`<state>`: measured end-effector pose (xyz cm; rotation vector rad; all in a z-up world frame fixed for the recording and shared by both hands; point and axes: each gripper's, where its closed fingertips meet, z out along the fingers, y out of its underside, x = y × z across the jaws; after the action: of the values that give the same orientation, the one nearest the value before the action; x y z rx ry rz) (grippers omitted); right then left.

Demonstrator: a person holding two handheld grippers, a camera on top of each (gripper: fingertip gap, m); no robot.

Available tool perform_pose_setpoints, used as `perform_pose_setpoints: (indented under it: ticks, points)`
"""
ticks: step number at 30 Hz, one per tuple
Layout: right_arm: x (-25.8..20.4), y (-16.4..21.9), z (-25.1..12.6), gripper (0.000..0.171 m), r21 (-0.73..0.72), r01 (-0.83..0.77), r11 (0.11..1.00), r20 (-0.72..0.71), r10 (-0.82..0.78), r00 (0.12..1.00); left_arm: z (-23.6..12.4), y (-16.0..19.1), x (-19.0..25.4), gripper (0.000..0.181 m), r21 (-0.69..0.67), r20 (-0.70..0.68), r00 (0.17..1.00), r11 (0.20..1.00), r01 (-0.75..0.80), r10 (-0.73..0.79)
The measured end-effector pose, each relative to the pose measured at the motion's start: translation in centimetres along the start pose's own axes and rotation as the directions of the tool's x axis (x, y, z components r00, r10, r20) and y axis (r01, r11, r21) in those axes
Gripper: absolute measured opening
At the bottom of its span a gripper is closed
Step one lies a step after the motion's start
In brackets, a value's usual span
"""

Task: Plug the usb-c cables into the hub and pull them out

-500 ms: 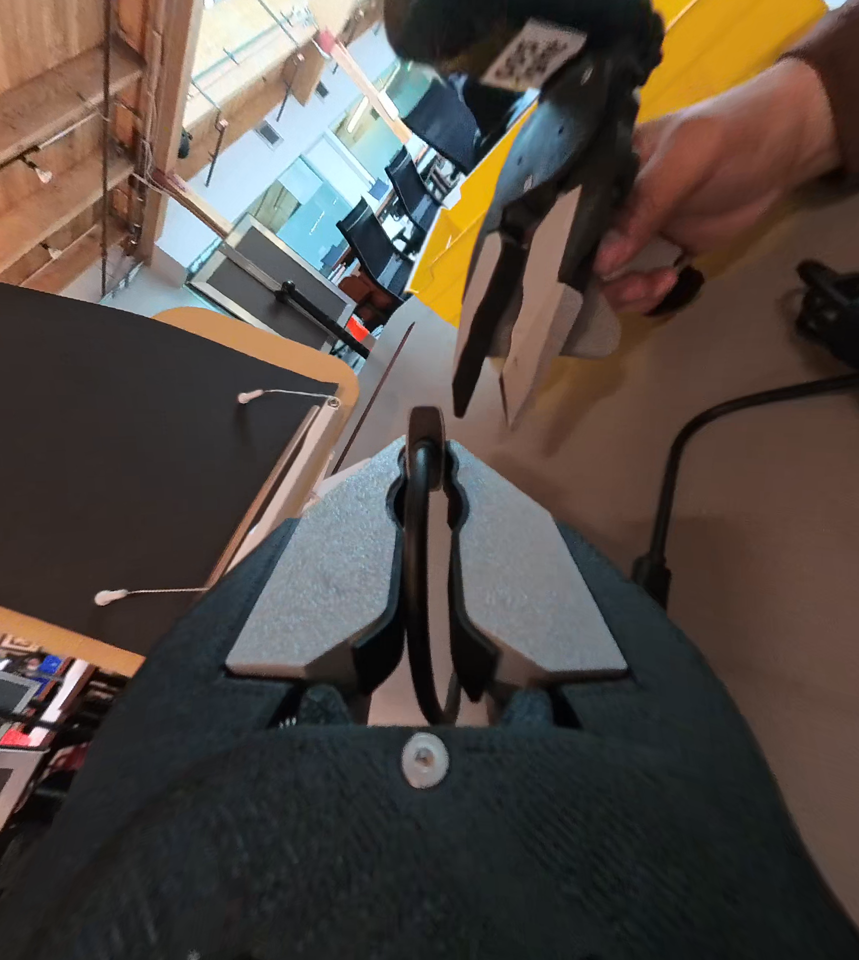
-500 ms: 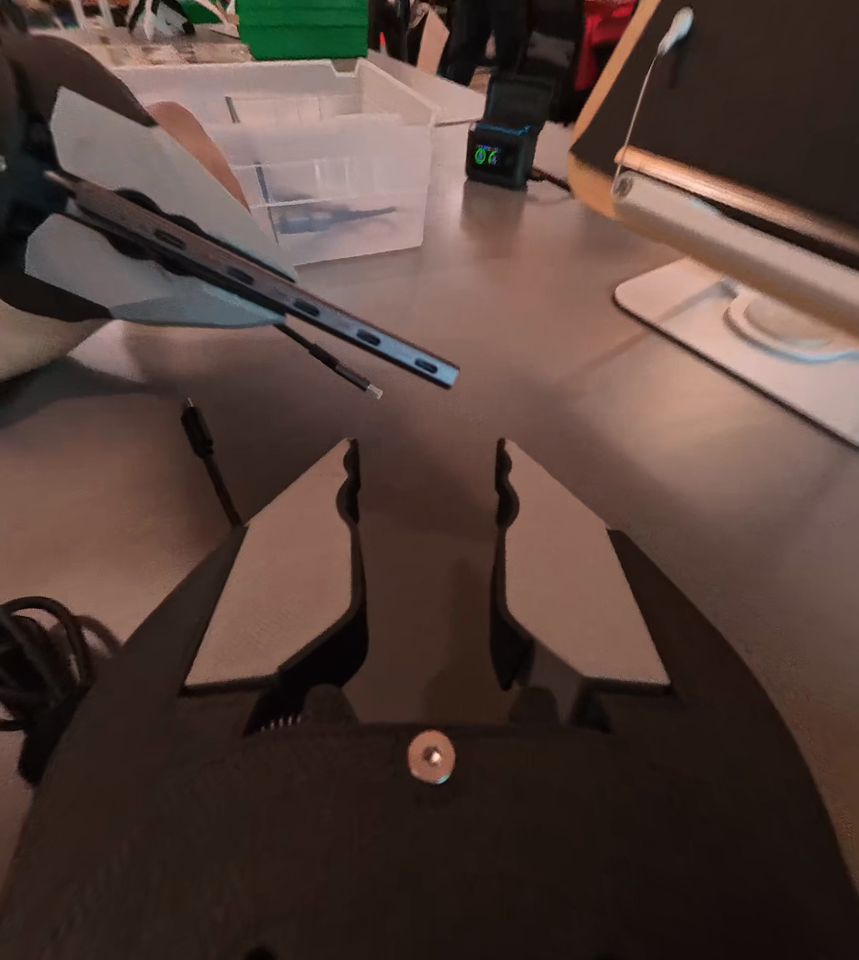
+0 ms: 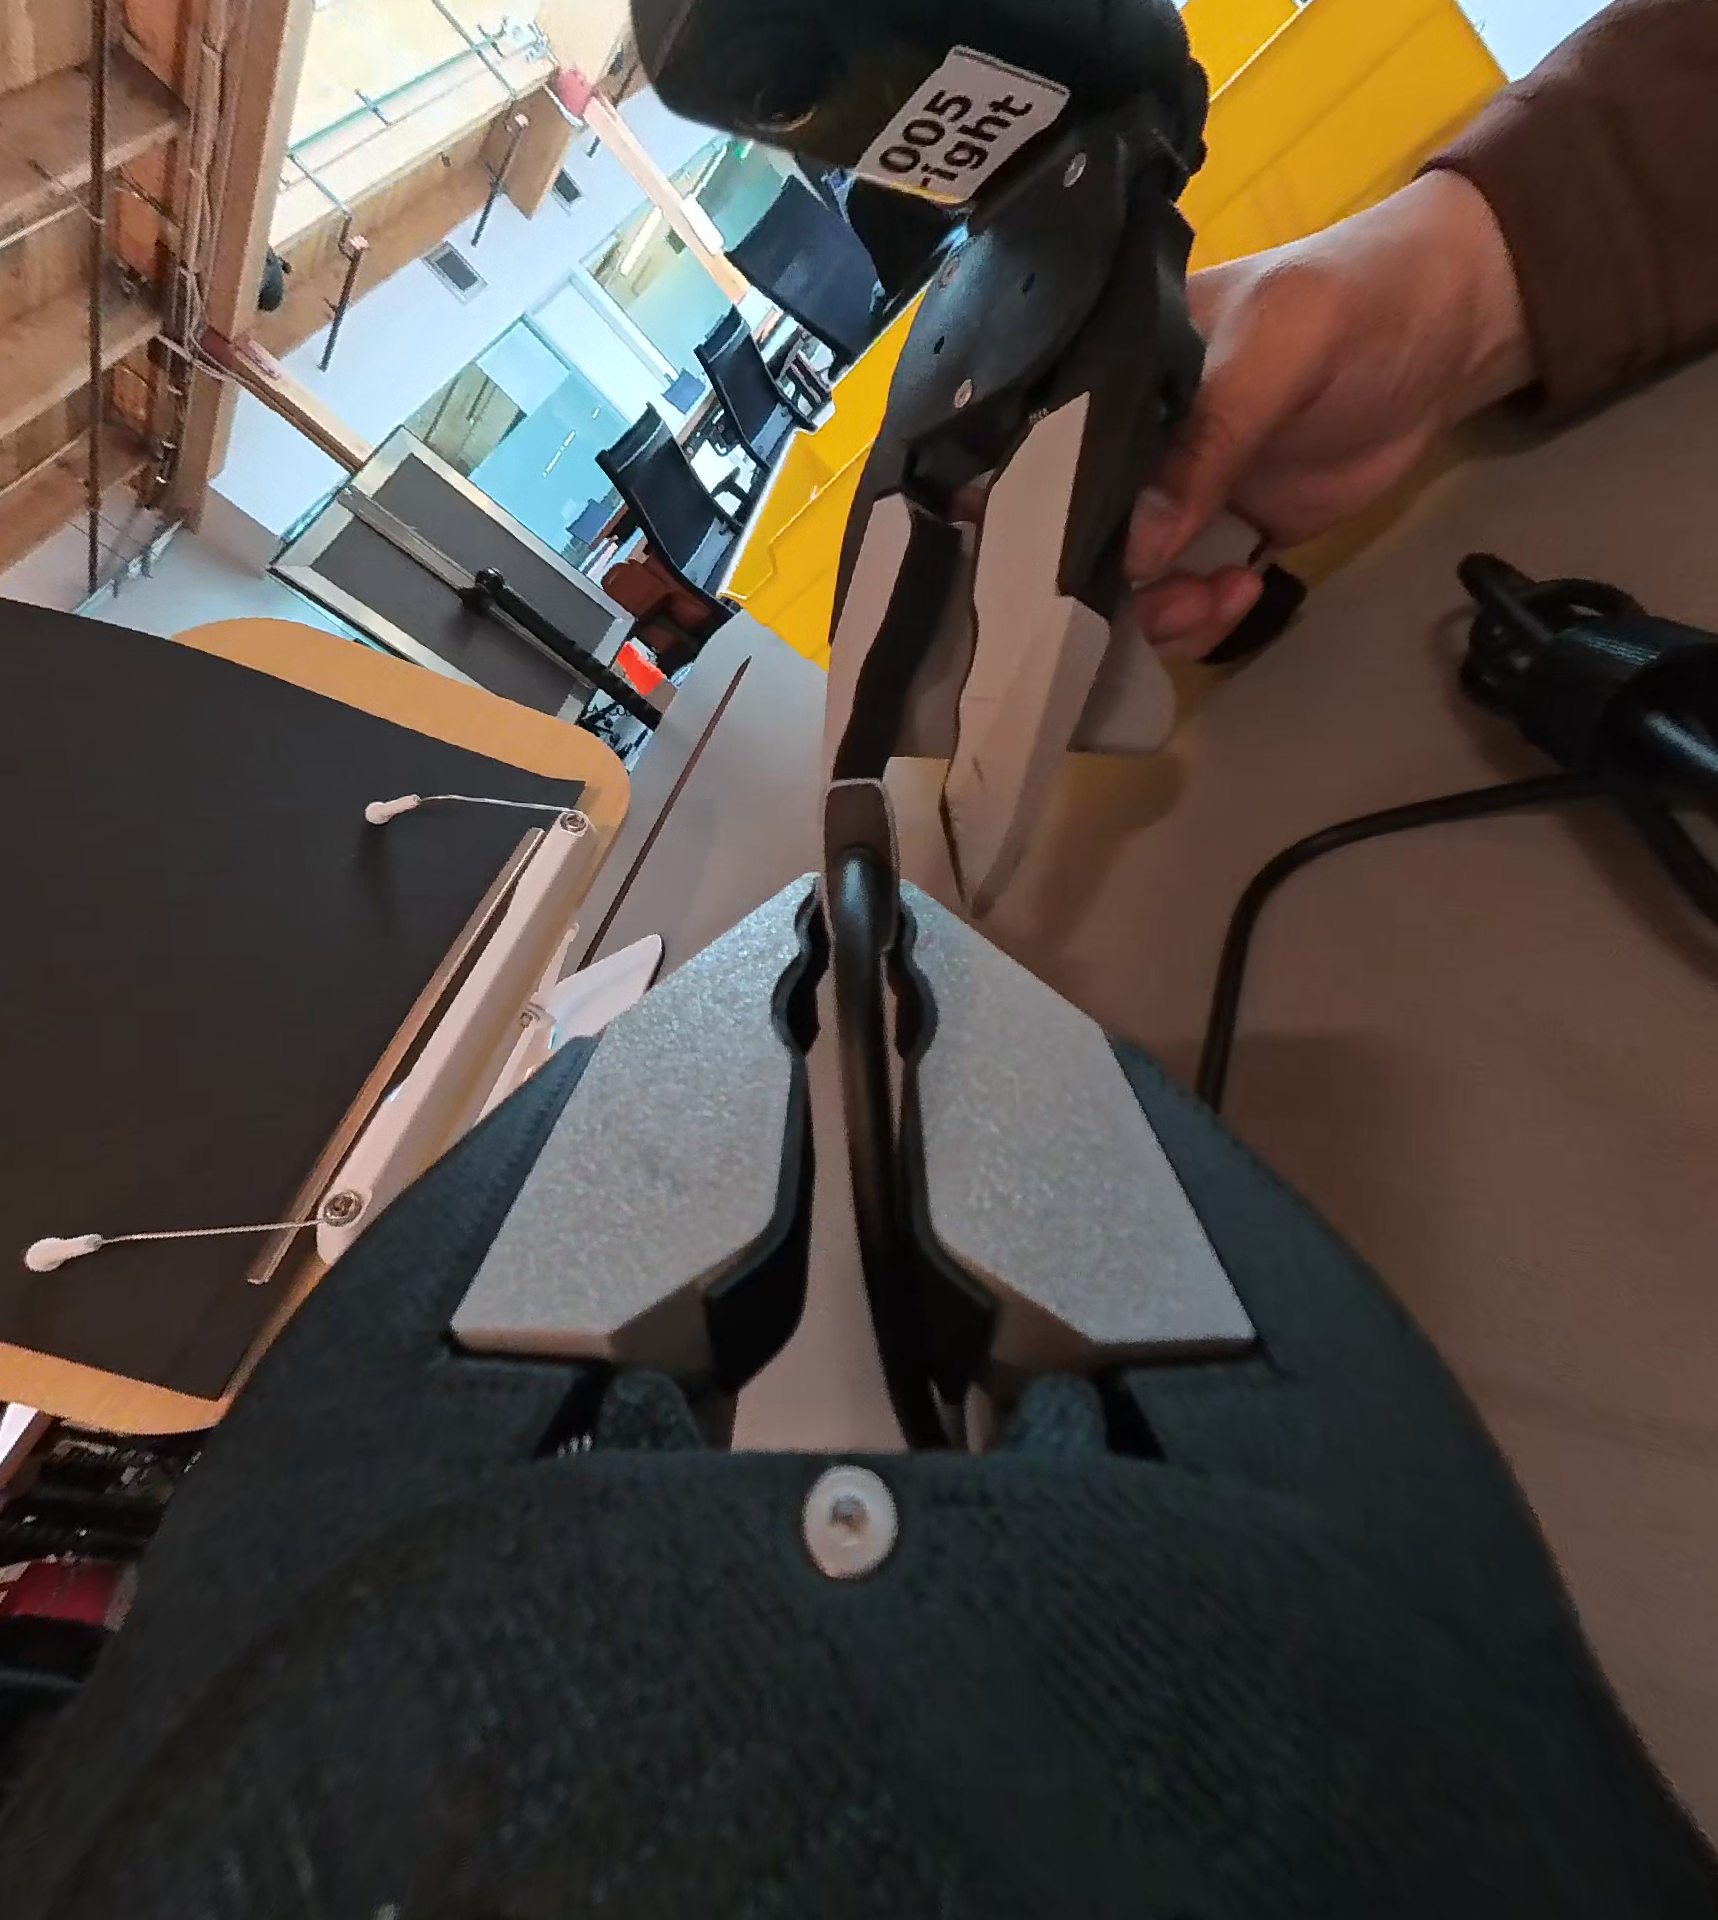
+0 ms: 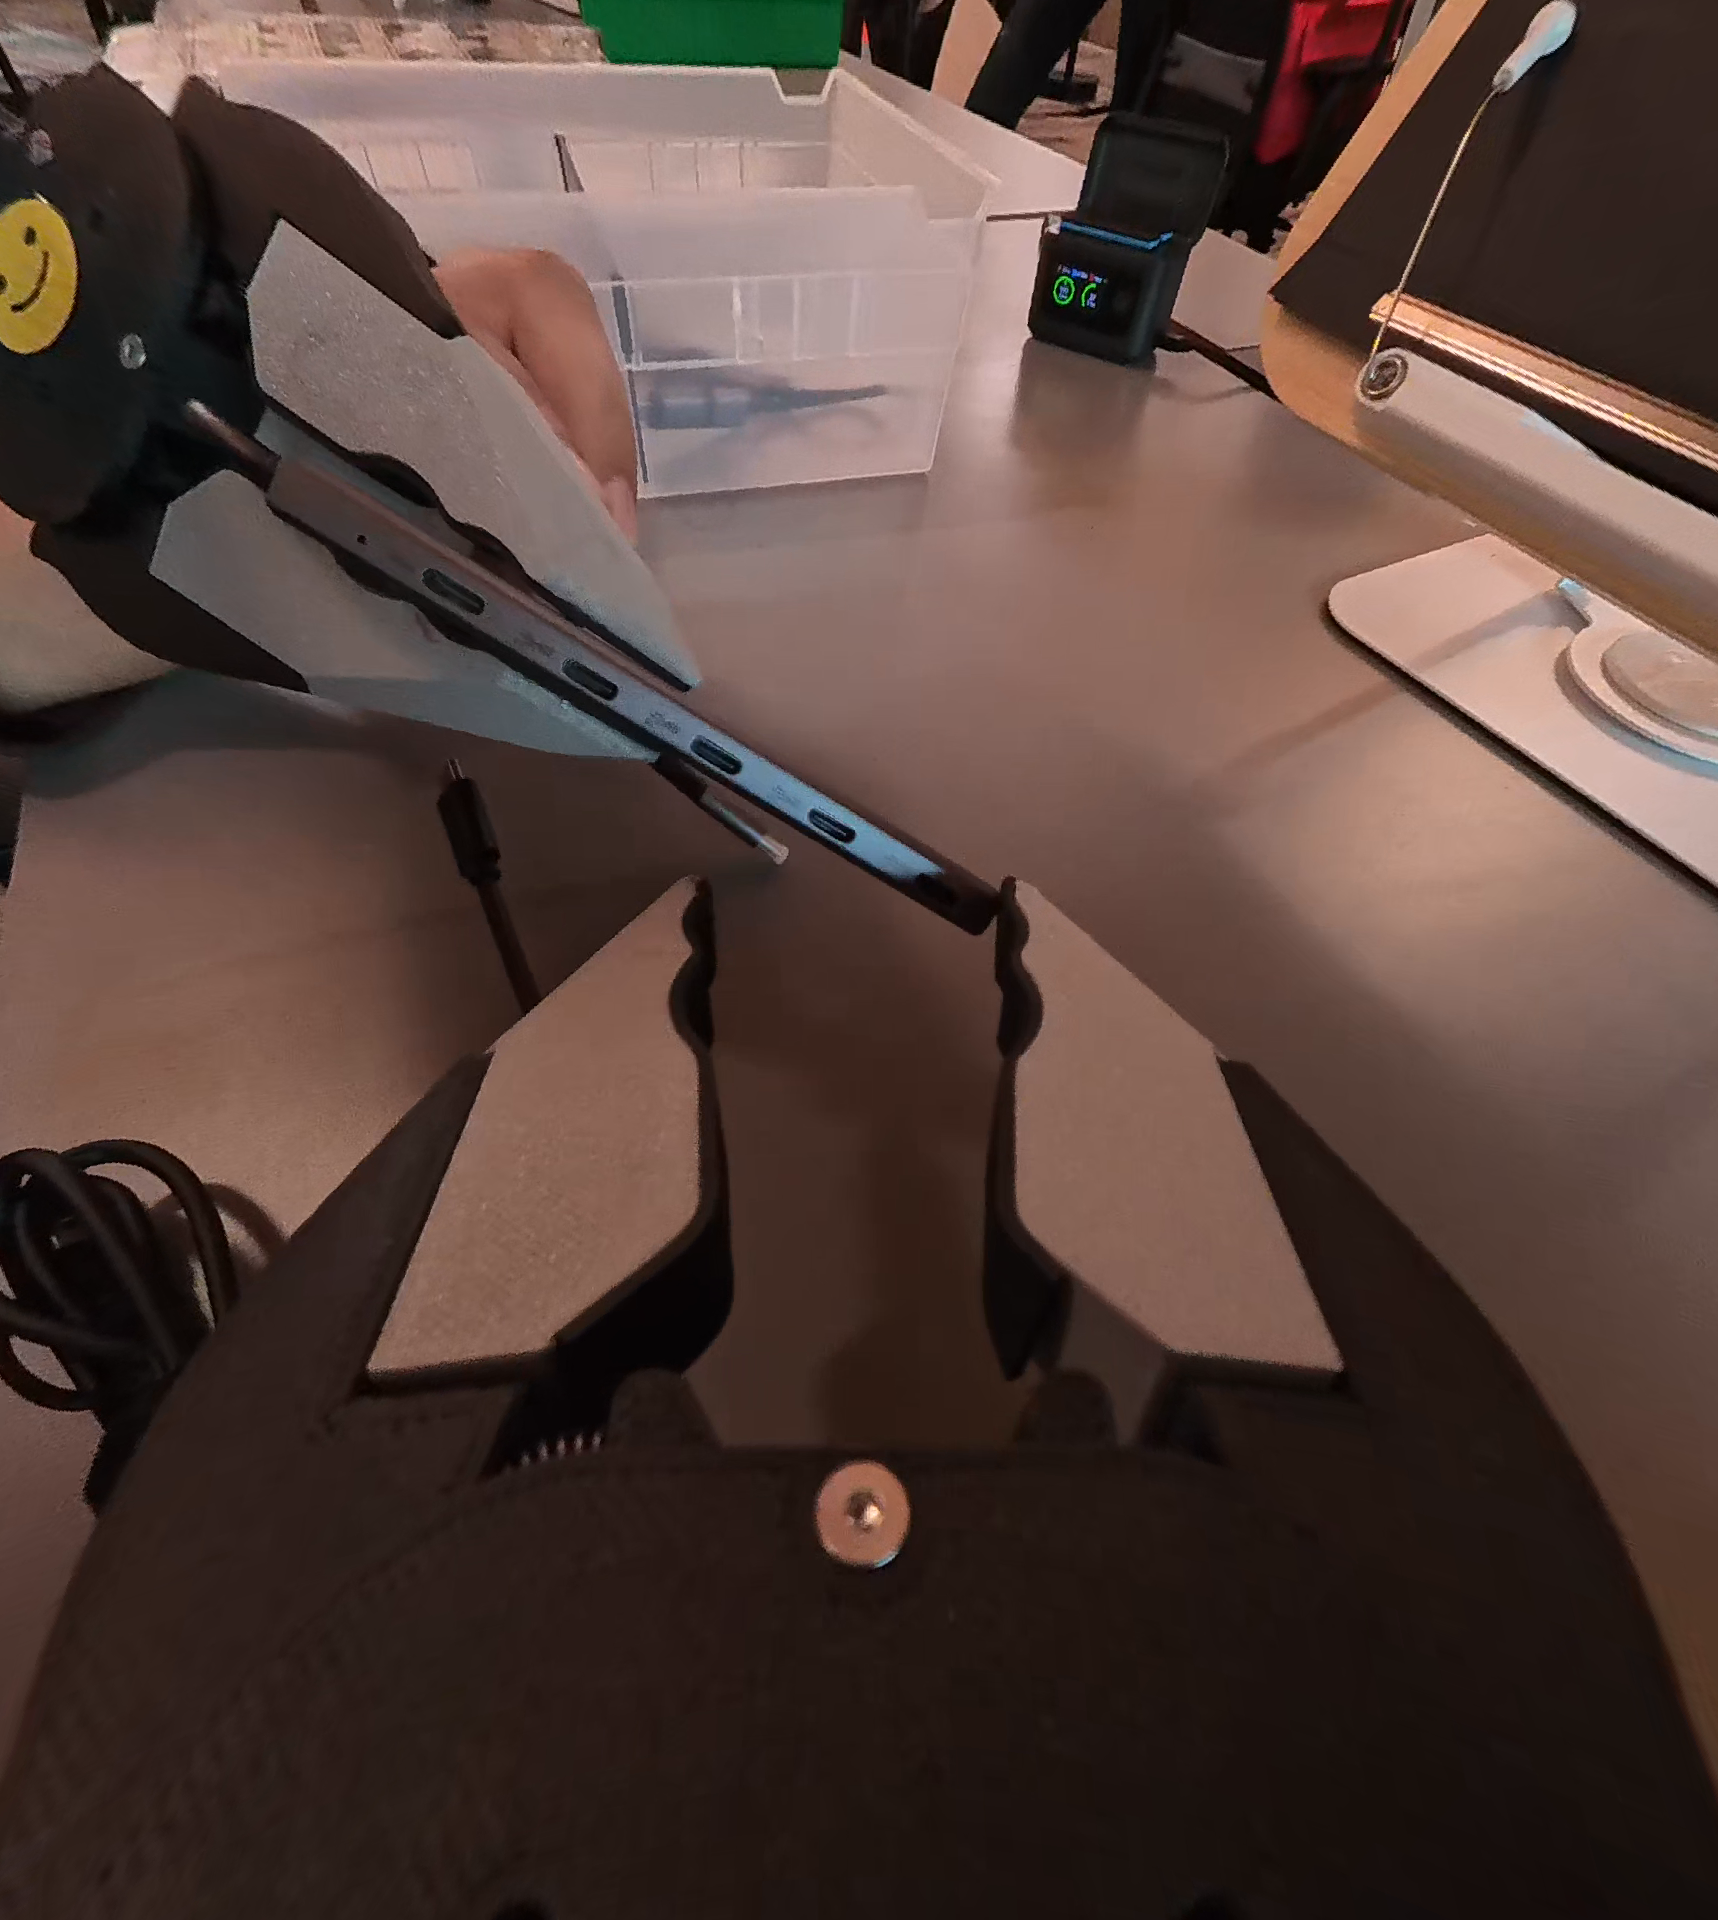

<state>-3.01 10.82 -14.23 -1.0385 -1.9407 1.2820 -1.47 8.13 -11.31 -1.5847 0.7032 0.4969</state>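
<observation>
Left wrist view: the left tool [image 3: 860,935] pinches the hub [image 3: 860,831] edge-on, its long axis pointing ahead at the right tool [image 3: 922,821].

Right wrist view: the right tool [image 4: 850,904] is spread and empty; the hub's [image 4: 730,753] free end touches its right fingertip. A loose cable [image 4: 481,862] lies on the worktop [image 4: 1146,623] toward its left edge.

Your left tool [image 4: 673,717] has pale grey pads, a black body and a yellow smiley sticker [image 4: 28,274]. The hub [image 4: 689,743] is dark grey, the cables [image 4: 81,1262] black, the desk [image 4: 1198,831] grey-brown.
</observation>
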Motion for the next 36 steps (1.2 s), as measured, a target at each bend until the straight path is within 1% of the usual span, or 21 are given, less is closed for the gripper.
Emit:
perform_pose_setpoints:
  ticks: [1, 4, 6, 10, 12, 15, 17, 20, 24, 27, 32, 36]
  points:
    - [0.0, -0.1, -0.1, 0.051, 0.003, -0.002, 1.0, 0.0, 0.002, 1.0, 0.0, -0.1, 0.0, 0.007, 0.003, 0.0, 1.0, 1.0, 0.001, -0.001]
    - [0.0, -0.2, -0.2, 0.049, 0.013, -0.002, 1.0, -0.003, 0.002, 1.0, -0.1, -0.2, 0.0, 0.007, 0.009, 0.002, 1.0, 1.0, -0.001, 0.001]
    - [0.2, -0.3, -0.3, 0.044, 0.021, 0.004, 1.0, -0.018, -0.004, 1.0, -0.1, -0.3, 0.2, 0.007, 0.005, -0.027, 1.0, 1.0, 0.014, -0.014]
    - [0.7, -0.2, -0.5, 0.044, 0.007, 0.042, 0.999, -0.057, -0.041, 0.998, -0.3, -0.8, 0.5, 0.006, 0.038, -0.062, 0.998, 0.999, 0.033, -0.031]
    - [0.2, -0.2, -0.5, 0.035, -0.001, 0.089, 0.996, -0.044, -0.089, 0.995, -0.4, -1.0, 0.8, 0.007, 0.049, -0.081, 0.996, 0.998, 0.036, -0.032]
    - [-0.9, -0.2, -0.7, 0.022, -0.009, 0.225, 0.974, -0.026, -0.225, 0.974, -0.8, -1.3, 1.1, 0.007, 0.07, -0.117, 0.991, 0.995, 0.069, -0.061]
    - [-1.3, -0.1, -0.8, 0.018, -0.023, 0.297, 0.955, -0.031, -0.298, 0.954, -1.1, -1.3, 1.3, 0.007, 0.071, -0.141, 0.986, 0.992, 0.1, -0.089]
    - [-0.9, 0.2, -0.7, 0.016, -0.054, 0.35, 0.935, -0.07, -0.353, 0.933, -1.0, -1.2, 1.4, 0.012, 0.068, -0.131, 0.987, 0.992, 0.102, -0.092]
    - [-0.5, 0.5, -0.7, 0.016, -0.084, 0.388, 0.918, -0.1, -0.395, 0.913, -0.6, -0.8, 1.7, 0.016, 0.041, -0.114, 0.992, 0.997, 0.062, -0.057]
    - [-0.4, 0.7, -0.6, 0.015, -0.106, 0.414, 0.904, -0.116, -0.425, 0.898, -0.4, -0.4, 1.8, 0.027, 0.016, -0.097, 0.995, 0.999, 0.029, -0.027]
    - [0.4, 0.9, -0.8, 0.013, -0.144, 0.422, 0.895, -0.16, -0.442, 0.882, -1.1, -0.4, 0.4, 0.027, 0.03, -0.058, 0.996, 0.997, 0.069, -0.067]
    - [0.7, 0.9, -0.9, 0.013, -0.159, 0.437, 0.885, -0.181, -0.461, 0.868, -1.2, 0.1, 0.5, 0.026, 0.015, -0.067, 0.996, 0.998, 0.061, -0.06]
